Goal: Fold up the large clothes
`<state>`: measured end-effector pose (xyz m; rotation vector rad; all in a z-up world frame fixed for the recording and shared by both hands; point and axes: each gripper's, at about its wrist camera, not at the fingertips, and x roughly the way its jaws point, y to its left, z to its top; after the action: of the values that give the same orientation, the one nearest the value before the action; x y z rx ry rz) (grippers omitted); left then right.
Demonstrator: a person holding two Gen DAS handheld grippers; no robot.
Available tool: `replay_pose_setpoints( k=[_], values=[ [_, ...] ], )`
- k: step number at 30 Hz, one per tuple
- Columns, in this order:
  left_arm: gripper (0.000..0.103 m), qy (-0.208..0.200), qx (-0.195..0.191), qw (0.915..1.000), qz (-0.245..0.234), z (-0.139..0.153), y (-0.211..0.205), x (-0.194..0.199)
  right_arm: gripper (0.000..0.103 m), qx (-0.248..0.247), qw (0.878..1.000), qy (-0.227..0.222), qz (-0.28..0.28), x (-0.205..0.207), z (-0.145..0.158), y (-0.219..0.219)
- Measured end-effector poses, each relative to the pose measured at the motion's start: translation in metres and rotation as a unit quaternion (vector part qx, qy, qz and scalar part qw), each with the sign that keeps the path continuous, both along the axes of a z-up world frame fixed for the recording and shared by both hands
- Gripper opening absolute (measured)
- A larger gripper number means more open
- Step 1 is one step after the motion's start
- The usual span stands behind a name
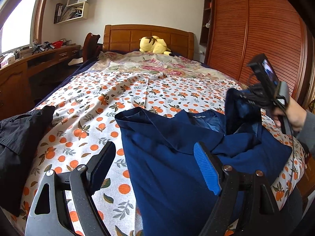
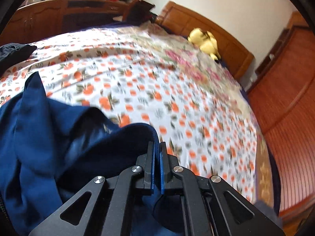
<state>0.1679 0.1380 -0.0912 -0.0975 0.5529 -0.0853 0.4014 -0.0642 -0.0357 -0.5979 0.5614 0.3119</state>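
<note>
Your left wrist camera sat low over the bed's foot (image 1: 110, 106), facing along it toward the headboard (image 1: 147, 37), close above the navy garment (image 1: 169, 167). Your right wrist camera looked from further right, rolled and motion-blurred, nearer the cloth. Both views shared the orange-print sheet (image 2: 157, 82), the yellow plush toy (image 2: 206, 43) and the wardrobe (image 1: 256, 39).

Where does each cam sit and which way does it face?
Left wrist: on the left gripper, fingers open over the navy garment, facing the headboard; right gripper and hand show at right.
Right wrist: on the right gripper, fingers shut on the garment's edge, facing up the bed.
Shared: garment, orange-print sheet, yellow plush, black clothing.
</note>
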Motion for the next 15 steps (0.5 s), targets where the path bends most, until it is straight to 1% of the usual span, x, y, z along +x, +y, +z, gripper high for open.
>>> replay_pose_setpoints(
  k=[2, 4, 5, 6, 7, 8, 10, 13, 15],
  values=[
    [0.082, 0.000, 0.001, 1.0000, 0.001, 0.000, 0.002, 0.001, 0.004, 0.001, 1.000, -0.005, 0.014, 0.002, 0.001, 0.013],
    [0.082, 0.000, 0.003, 1.0000, 0.004, 0.000, 0.004, 0.001, 0.005, 0.005, 1.000, -0.003, 0.012, 0.005, 0.001, 0.021],
    [0.082, 0.001, 0.003, 1.0000, 0.004, 0.000, 0.004, 0.002, 0.007, 0.007, 1.000, 0.001, 0.005, 0.008, 0.002, 0.025],
    [0.082, 0.001, 0.004, 1.0000, 0.004, 0.000, 0.005, 0.002, 0.015, 0.010, 1.000, 0.004, -0.001, 0.010, 0.004, 0.029],
    [0.082, 0.001, 0.004, 1.0000, 0.004, 0.000, 0.005, 0.002, 0.021, 0.013, 1.000, 0.002, -0.005, 0.013, 0.004, 0.026],
    [0.082, 0.002, 0.004, 1.0000, 0.005, 0.000, 0.006, 0.002, 0.023, 0.017, 1.000, -0.002, -0.008, 0.013, 0.006, 0.025],
    [0.082, 0.003, 0.003, 1.0000, 0.006, -0.001, 0.007, 0.002, 0.031, 0.029, 1.000, -0.007, -0.010, 0.013, 0.011, 0.023],
    [0.082, 0.004, 0.004, 1.0000, 0.007, -0.002, 0.009, 0.002, 0.037, 0.051, 0.999, -0.004, -0.012, 0.008, 0.014, 0.014],
    [0.082, 0.006, 0.004, 0.9999, 0.009, -0.002, 0.010, 0.001, 0.038, 0.065, 0.998, 0.014, -0.009, 0.005, 0.011, 0.011]
  ],
)
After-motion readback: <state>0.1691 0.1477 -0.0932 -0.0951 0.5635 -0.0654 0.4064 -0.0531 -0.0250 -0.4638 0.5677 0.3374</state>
